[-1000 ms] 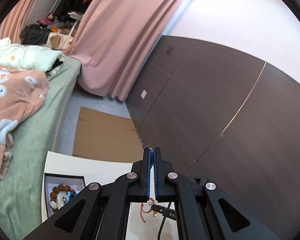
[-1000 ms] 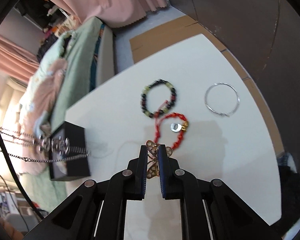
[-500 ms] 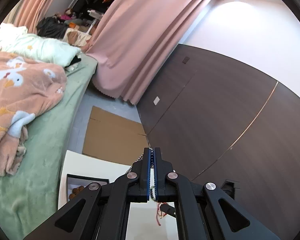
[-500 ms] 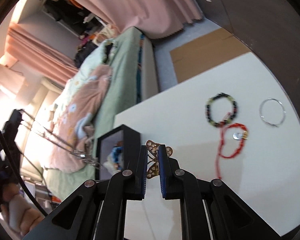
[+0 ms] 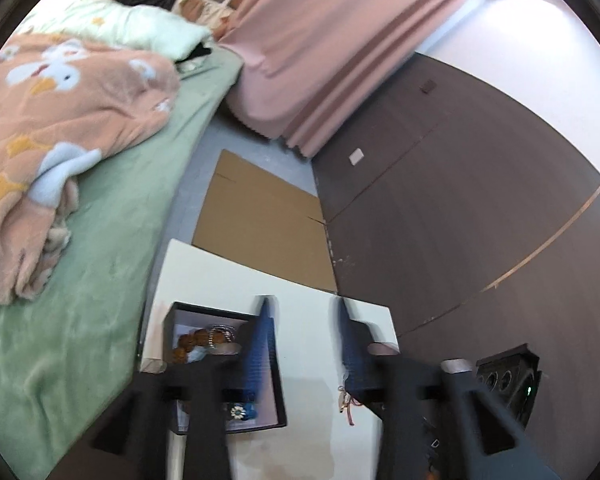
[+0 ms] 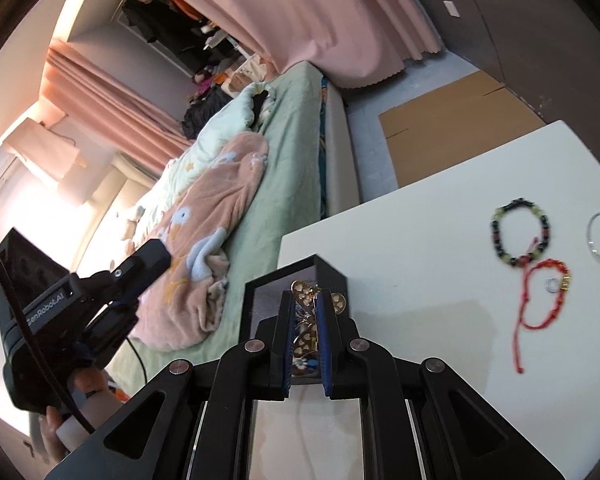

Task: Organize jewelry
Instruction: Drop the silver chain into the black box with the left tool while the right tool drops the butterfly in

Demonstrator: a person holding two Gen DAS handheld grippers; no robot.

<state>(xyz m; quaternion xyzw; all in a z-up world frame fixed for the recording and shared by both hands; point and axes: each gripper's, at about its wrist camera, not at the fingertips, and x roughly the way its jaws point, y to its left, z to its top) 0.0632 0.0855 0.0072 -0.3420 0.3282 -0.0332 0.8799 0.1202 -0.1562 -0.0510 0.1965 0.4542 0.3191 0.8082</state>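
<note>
Your right gripper is clamping gold filigree piece over black box at worktop's bed-side edge. Light, snag-prone; keep gripping its flat body. Left gripper jaws just opening, nothing between.

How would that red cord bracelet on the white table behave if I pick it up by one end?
The red cord bracelet would probably hang limp: its loose tail trails in a wavy line. It looks thin and light. The gold bead may swing, so expect some dangling.
</note>
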